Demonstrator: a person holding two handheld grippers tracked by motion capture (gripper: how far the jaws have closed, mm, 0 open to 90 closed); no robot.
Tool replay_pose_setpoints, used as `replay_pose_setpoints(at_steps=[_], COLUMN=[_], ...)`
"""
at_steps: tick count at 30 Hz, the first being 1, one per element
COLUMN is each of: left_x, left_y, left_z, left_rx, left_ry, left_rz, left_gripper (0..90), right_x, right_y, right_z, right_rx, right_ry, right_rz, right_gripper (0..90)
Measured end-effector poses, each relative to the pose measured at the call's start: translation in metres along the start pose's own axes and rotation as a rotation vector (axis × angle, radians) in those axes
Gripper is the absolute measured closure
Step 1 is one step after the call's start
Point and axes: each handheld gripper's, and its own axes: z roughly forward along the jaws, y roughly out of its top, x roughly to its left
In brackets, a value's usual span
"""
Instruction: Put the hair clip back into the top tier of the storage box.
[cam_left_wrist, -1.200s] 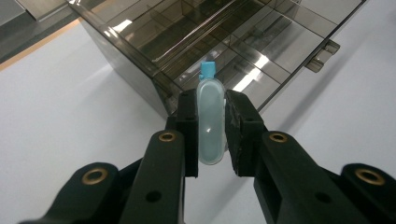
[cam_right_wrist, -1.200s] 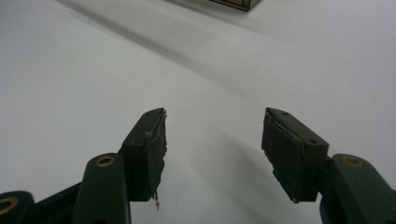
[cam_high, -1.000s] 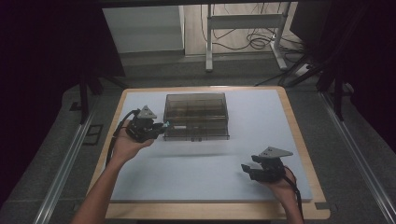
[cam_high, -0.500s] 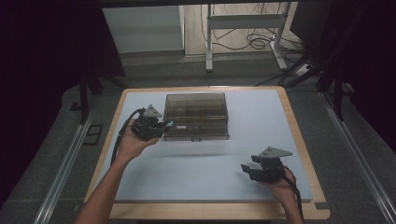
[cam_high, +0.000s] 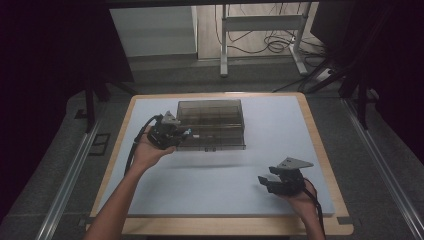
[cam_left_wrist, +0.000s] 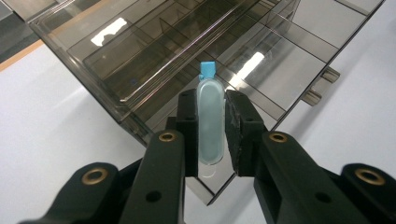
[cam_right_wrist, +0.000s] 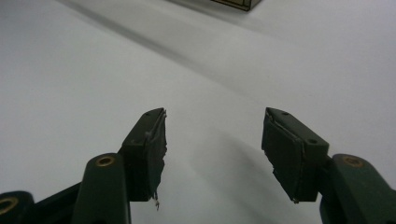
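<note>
Tools at the clear box

Two tools are on show, one in each hand. One clear brown box (cam_high: 211, 124) sits on the counter (cam_high: 280, 125), toward the far side and a bit left of the middle. The box has many small rooms inside, split by thin walls. Its lid is up at the back.

One small tube (cam_left_wrist: 209, 119) is held by the left tool (cam_left_wrist: 210, 133). The tube is pale and see-through, with one blue cap at its far end. The two black pads pinch it from both sides, so the tool is pressed onto the tube. The tube points out past the pads, toward the open box. In the left gripper view, the tube hangs just over the near corner of the box, with the small rooms right behind it. In the high view, the left tool (cam_high: 165, 134) is at the left end of the box, just beside it.

One more tool, the right tool (cam_high: 272, 182), rests low near the front right part of the counter, well apart from the box. In the right gripper view its two pads (cam_right_wrist: 152, 144) are spread wide. Nothing is between them, just the white counter top. One grey three-cornered plate (cam_high: 292, 163) sits on top of this tool.
</note>
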Motion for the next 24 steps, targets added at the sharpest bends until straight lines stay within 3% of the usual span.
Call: replay_pose_setpoints(at_steps=[24], left_x=[-0.002], left_y=[-0.001], left_z=[0.023], left_rx=[0.031], left_ry=[-0.004], left_rz=[-0.010], left_gripper=[76.9], right_x=[-0.001], right_y=[-0.001], right_z=[0.000], right_rx=[0.001], right_ry=[-0.001], right_rz=[0.003], right_gripper=[38.8])
